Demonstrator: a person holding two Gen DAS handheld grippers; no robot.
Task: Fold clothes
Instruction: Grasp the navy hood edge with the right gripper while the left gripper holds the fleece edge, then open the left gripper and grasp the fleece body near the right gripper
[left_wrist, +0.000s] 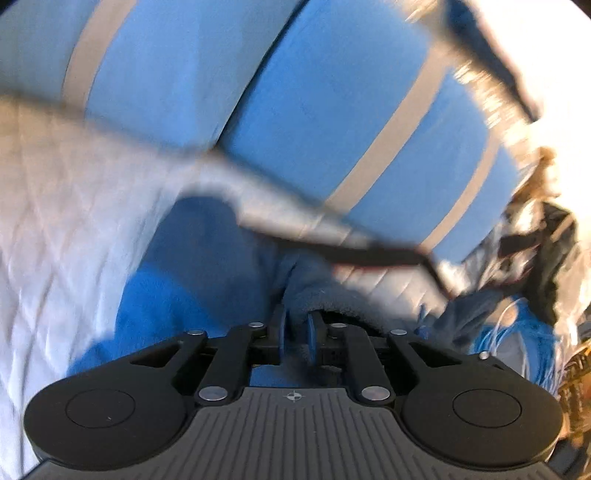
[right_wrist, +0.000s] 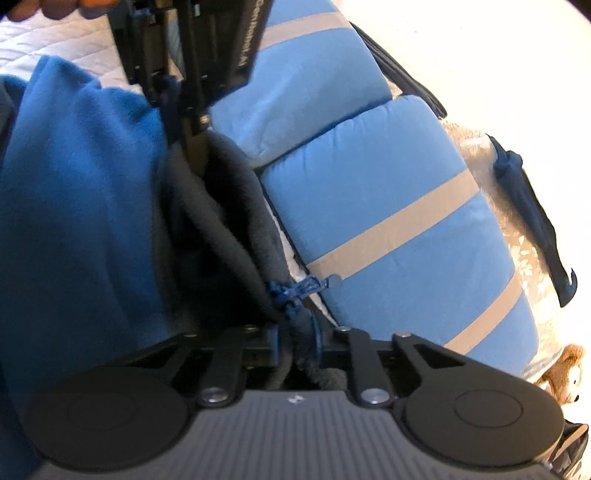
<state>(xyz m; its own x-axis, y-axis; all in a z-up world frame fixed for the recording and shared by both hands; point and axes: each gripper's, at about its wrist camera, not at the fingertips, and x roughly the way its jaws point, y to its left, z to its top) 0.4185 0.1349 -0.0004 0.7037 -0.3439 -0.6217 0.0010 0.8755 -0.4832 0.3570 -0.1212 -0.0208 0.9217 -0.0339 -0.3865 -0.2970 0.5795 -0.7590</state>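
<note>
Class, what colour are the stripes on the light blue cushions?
Grey stripes on the light blue cushions, clearest in the right wrist view.

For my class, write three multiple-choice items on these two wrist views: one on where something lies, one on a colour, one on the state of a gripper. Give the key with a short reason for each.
1. Where is the teddy bear in the right wrist view?
A. lower right edge
B. top left corner
C. between the fingers

2. What colour are the stripes on the light blue pillows?
A. red
B. grey
C. green

3. What is the right gripper doing?
A. open over nothing
B. shut on the blue fleece garment
C. holding a pillow

Key: A, it peeks in beside the pillow at lower right; B, grey bands cross the pillows; B, garment cloth sits pinched between its fingers.
</note>
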